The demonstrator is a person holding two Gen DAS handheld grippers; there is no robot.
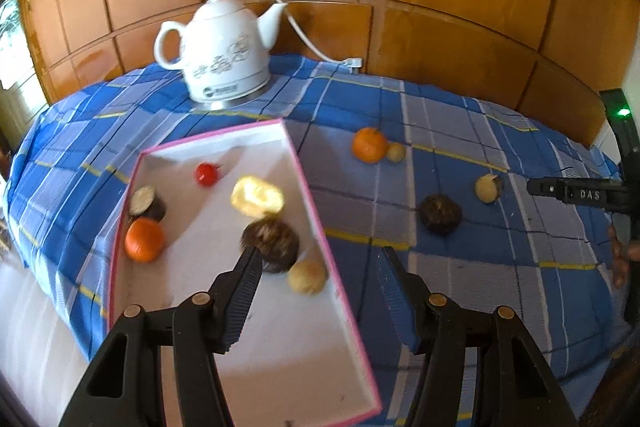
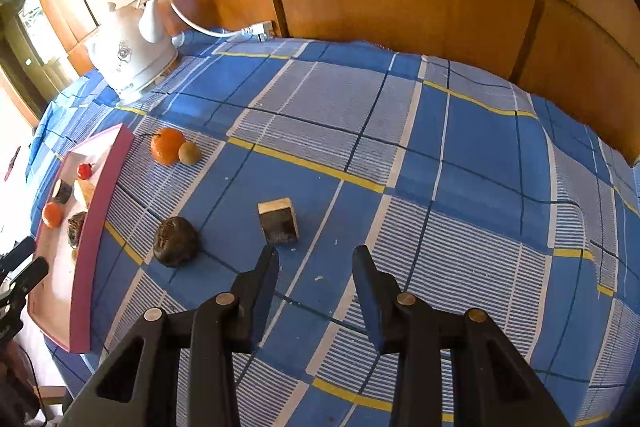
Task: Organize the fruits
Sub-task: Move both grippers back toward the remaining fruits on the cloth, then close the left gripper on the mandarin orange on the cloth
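Note:
A white tray with a pink rim [image 1: 308,183] [image 2: 102,187] lies on the blue checked cloth. It holds a red cherry [image 1: 207,173], a dark cut piece [image 1: 146,203], an orange [image 1: 144,239], a yellow piece [image 1: 257,196], a dark round fruit [image 1: 274,243] and a pale small fruit [image 1: 307,275]. On the cloth lie an orange [image 2: 167,145] with a small brown fruit [image 2: 189,152], a dark round fruit [image 2: 175,242] and a cut block piece [image 2: 278,221]. My left gripper [image 1: 318,259] is open above the tray's right rim. My right gripper [image 2: 316,259] is open just in front of the block piece.
A white ceramic kettle [image 1: 220,51] [image 2: 128,55] with its cord [image 1: 308,43] stands at the back left of the table. Wooden panelling runs behind. The right gripper's tip [image 1: 576,191] shows at the right edge of the left wrist view.

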